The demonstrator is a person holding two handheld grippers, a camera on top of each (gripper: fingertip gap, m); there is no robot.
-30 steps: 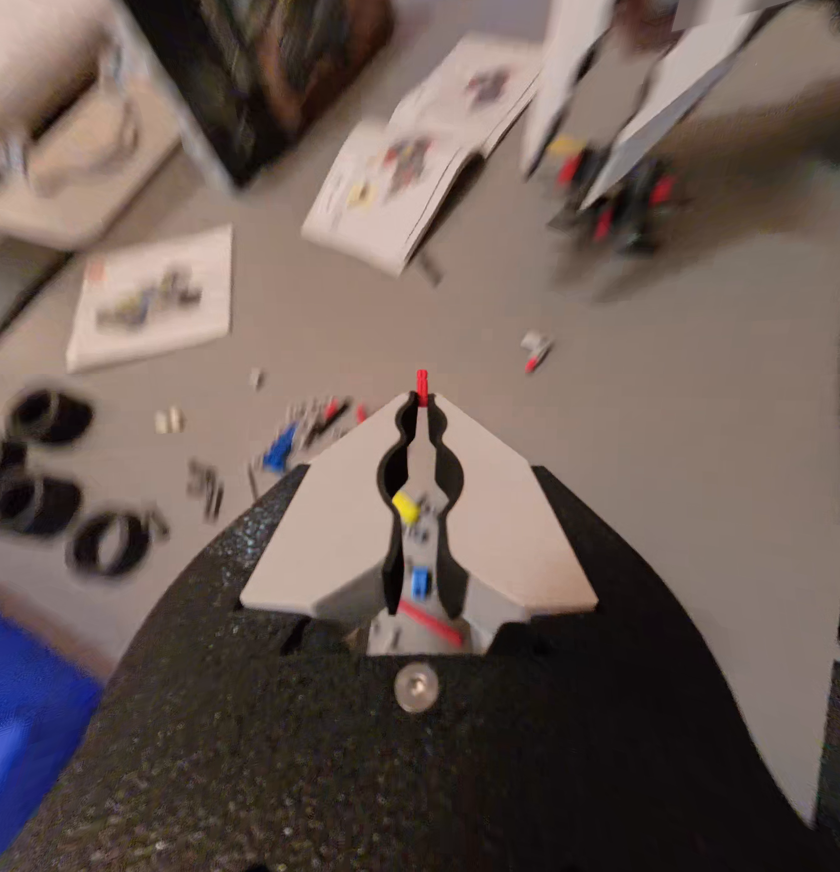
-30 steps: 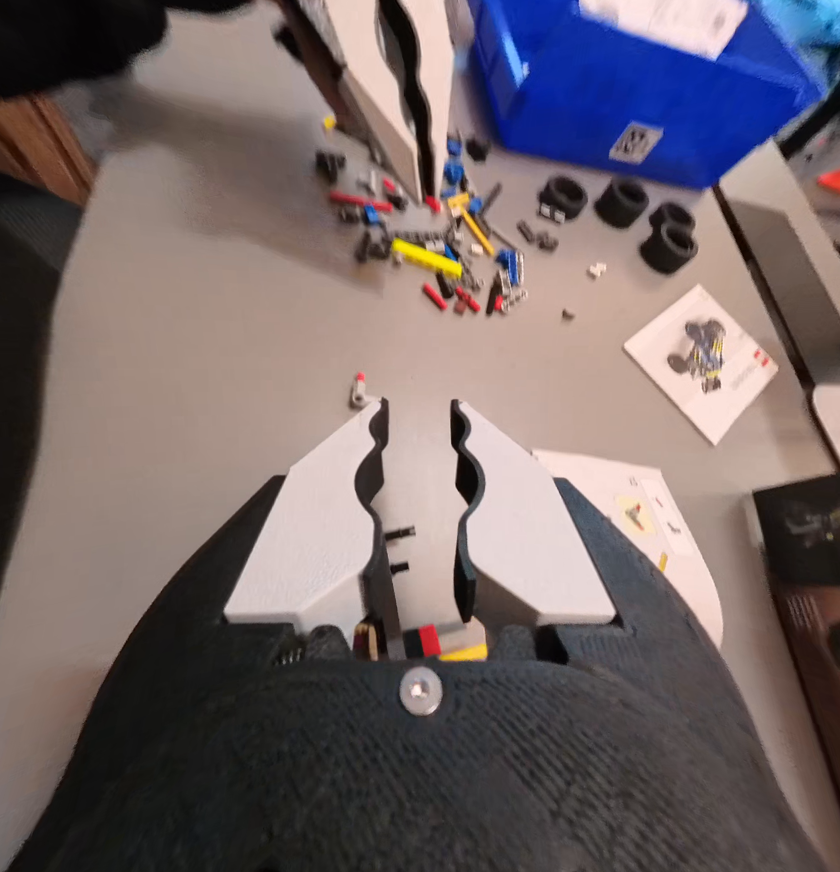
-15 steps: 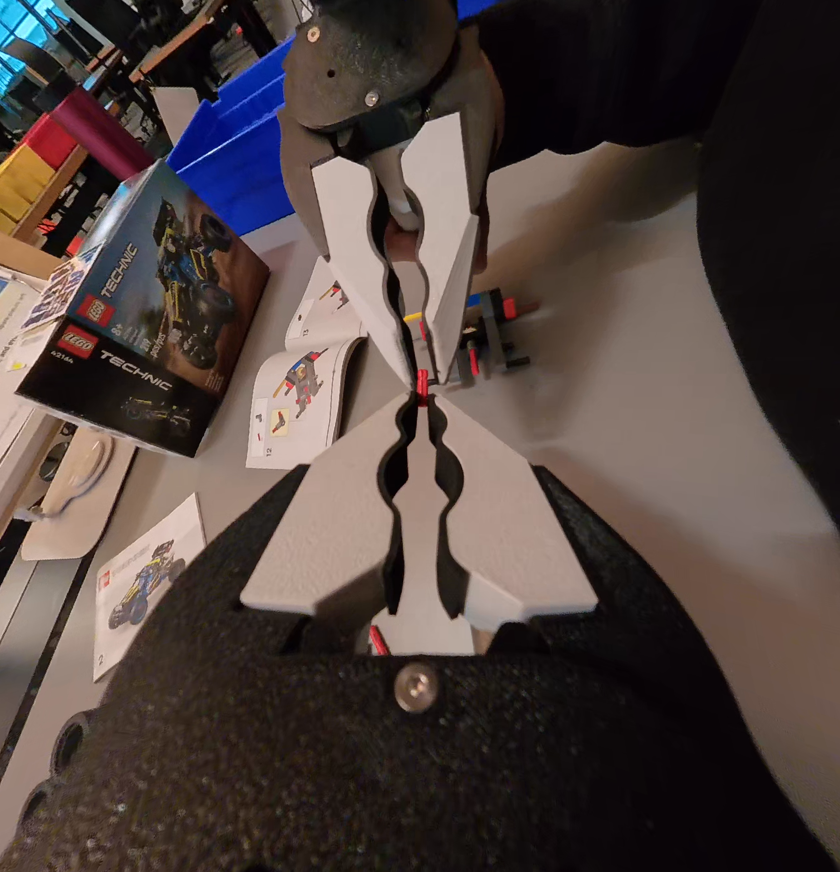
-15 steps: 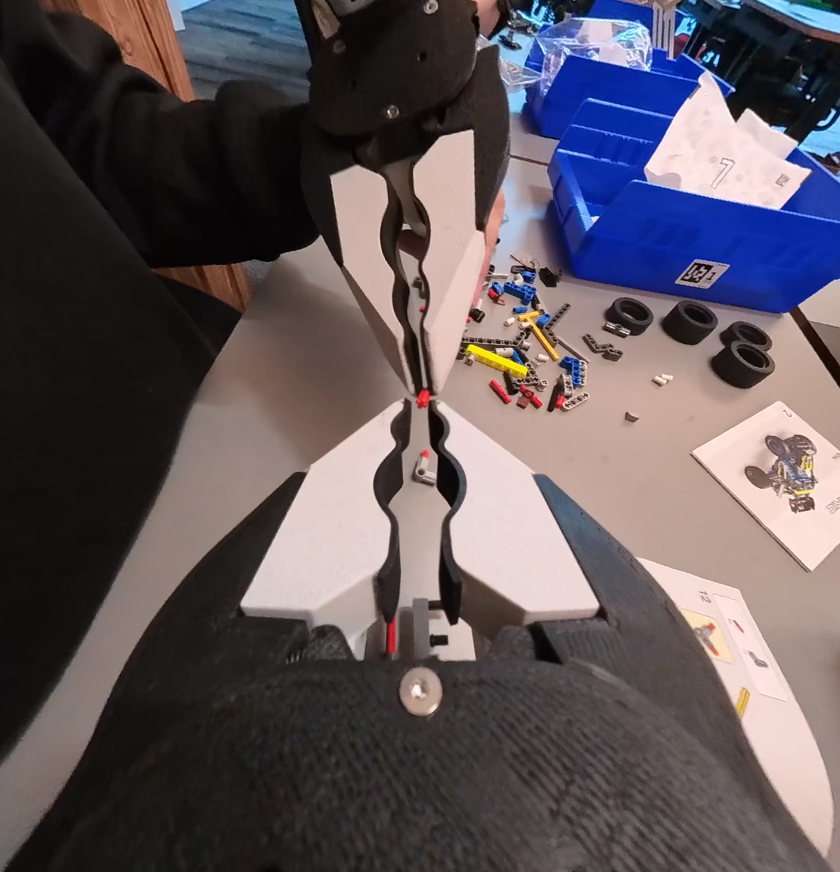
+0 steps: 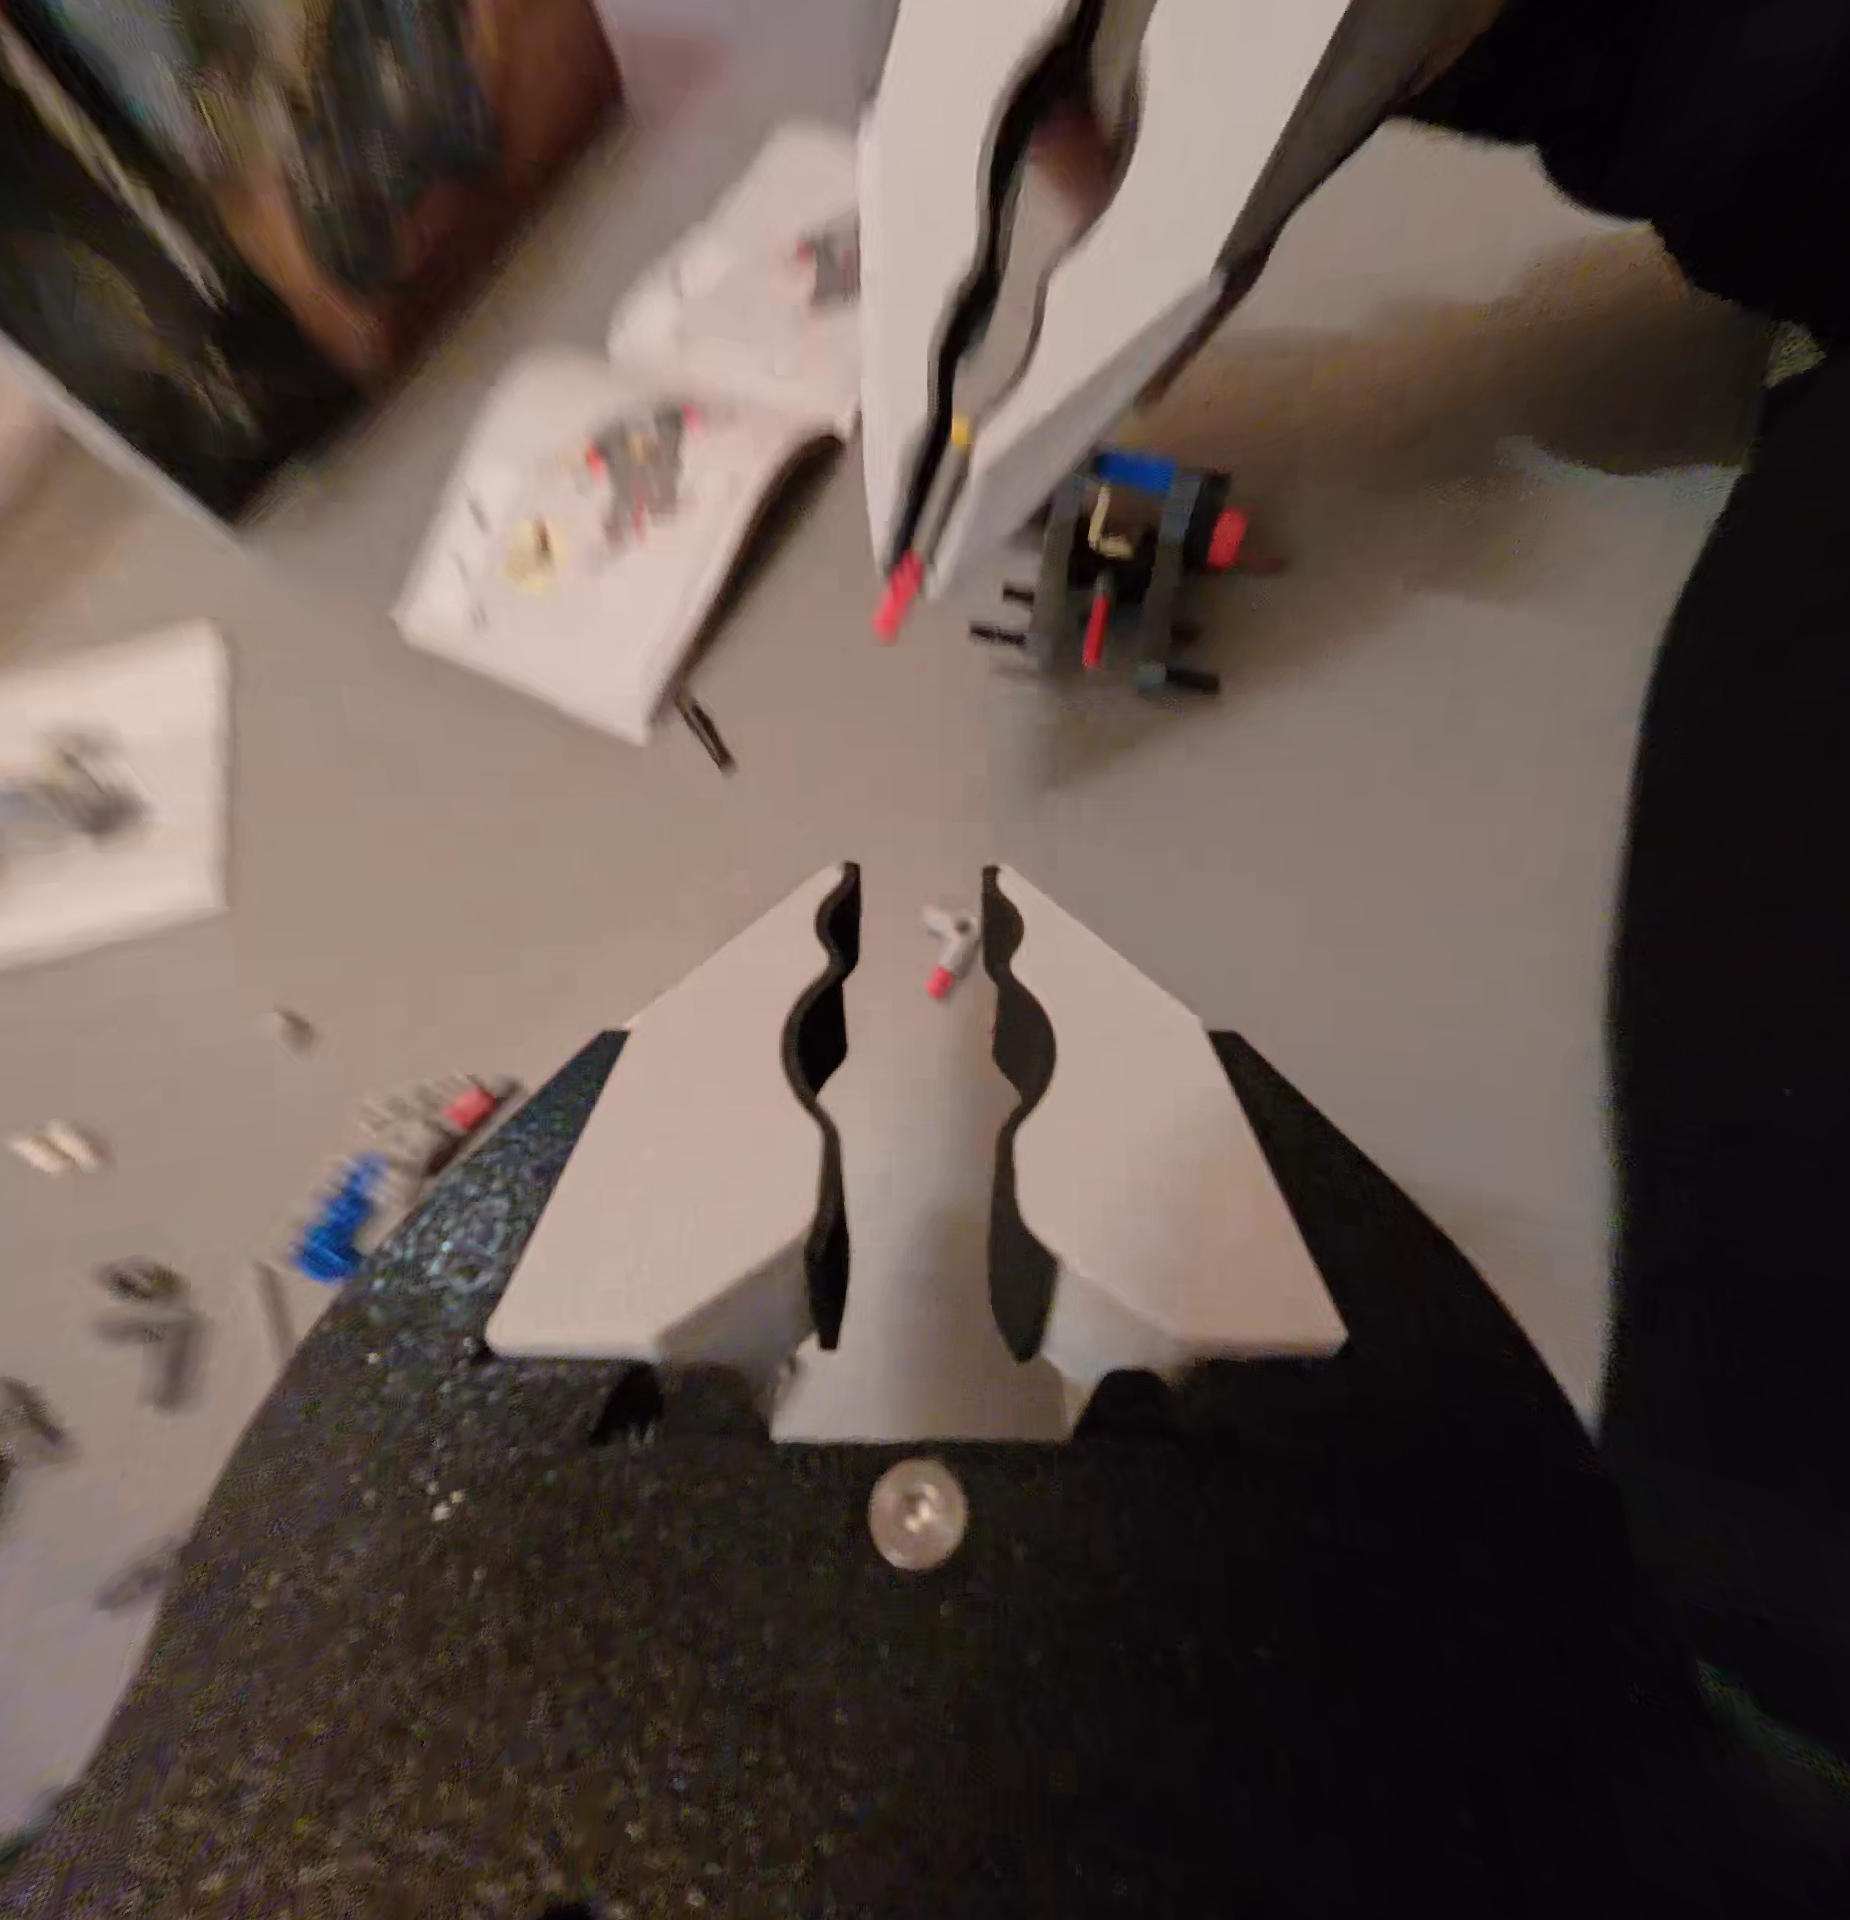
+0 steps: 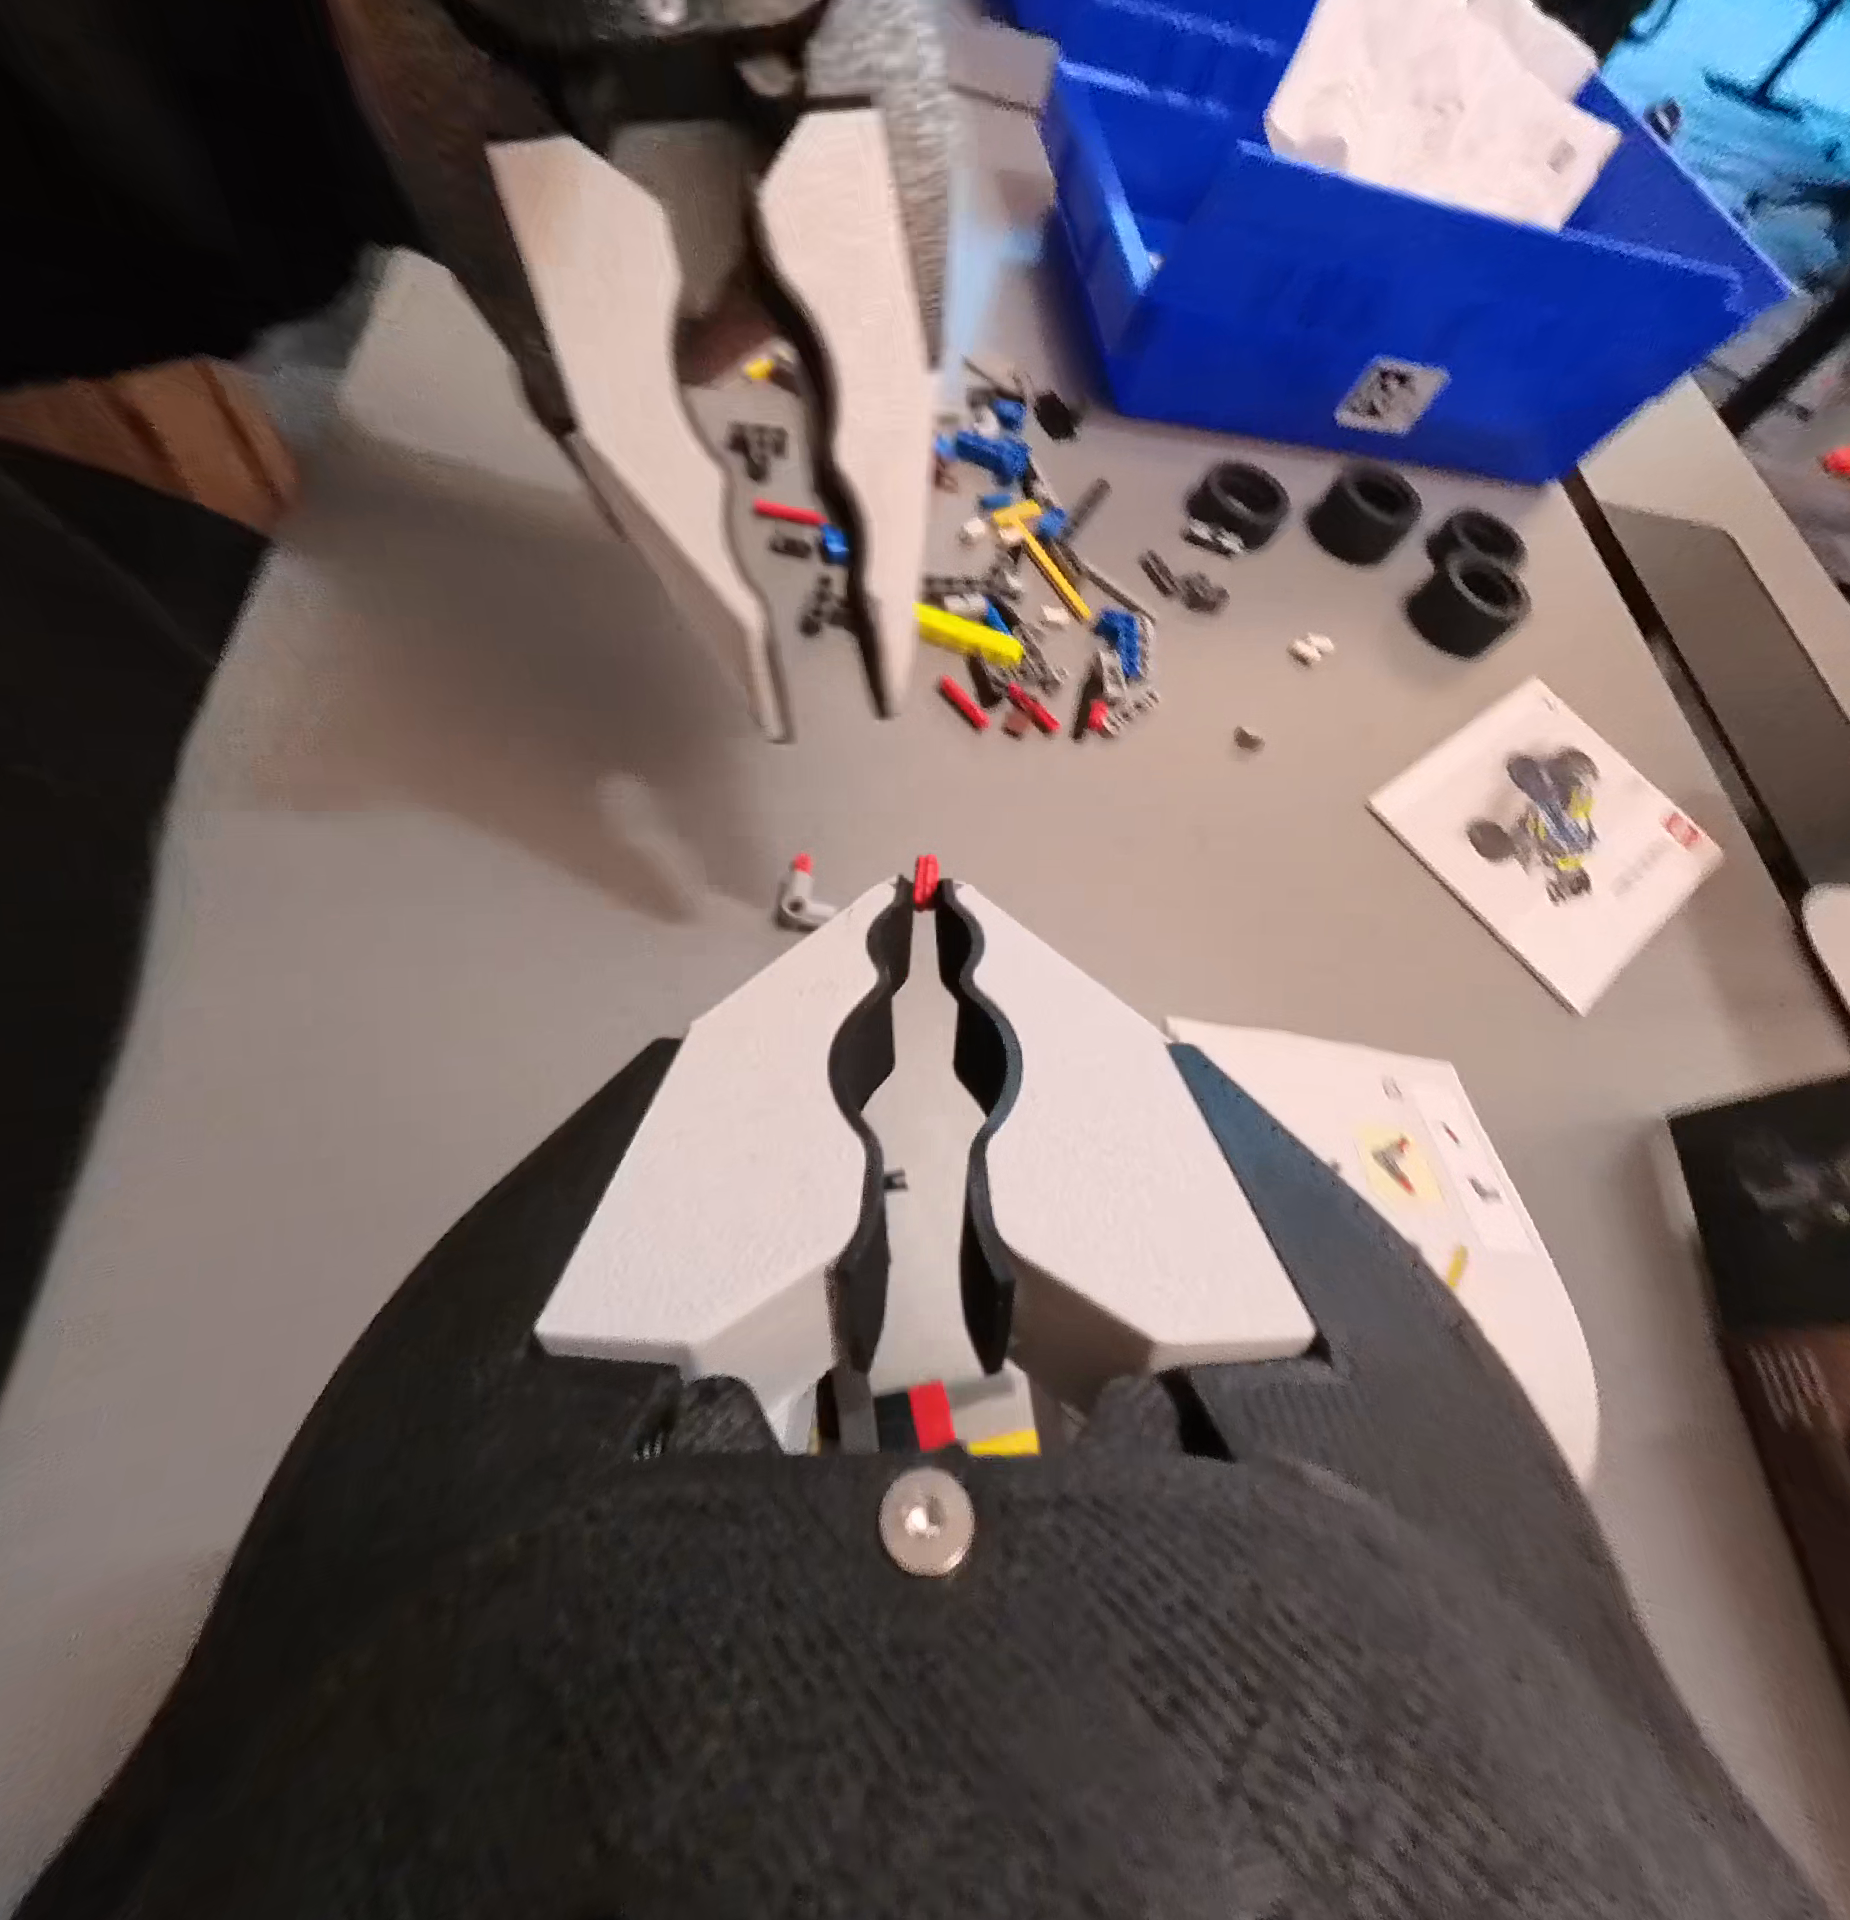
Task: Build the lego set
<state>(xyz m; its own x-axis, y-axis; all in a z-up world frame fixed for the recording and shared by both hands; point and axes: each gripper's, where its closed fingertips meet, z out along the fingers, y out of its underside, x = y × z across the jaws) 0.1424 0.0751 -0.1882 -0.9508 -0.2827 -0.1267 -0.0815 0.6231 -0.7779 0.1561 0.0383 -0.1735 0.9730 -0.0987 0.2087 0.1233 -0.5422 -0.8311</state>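
Place: we take it for a workshop or lab.
Storage: we see blue parts bins [image 6: 1347, 312] at the back.
Surface: our grey surface [image 6: 485, 883] carries sorted lego pieces [image 6: 1014, 613], tyres [image 6: 1357, 520], instruction booklets [image 6: 1544, 842].

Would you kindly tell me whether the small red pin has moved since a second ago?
Yes: the red pin passed from the left claw, now open, to the right claw, ending closer to the open booklet.

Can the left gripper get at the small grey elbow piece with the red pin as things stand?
Probably yes. The left gripper is open and empty, and the grey elbow piece lies alone on bare table in line with its jaw gap. The right gripper, shut on a red pin, is off to the side.
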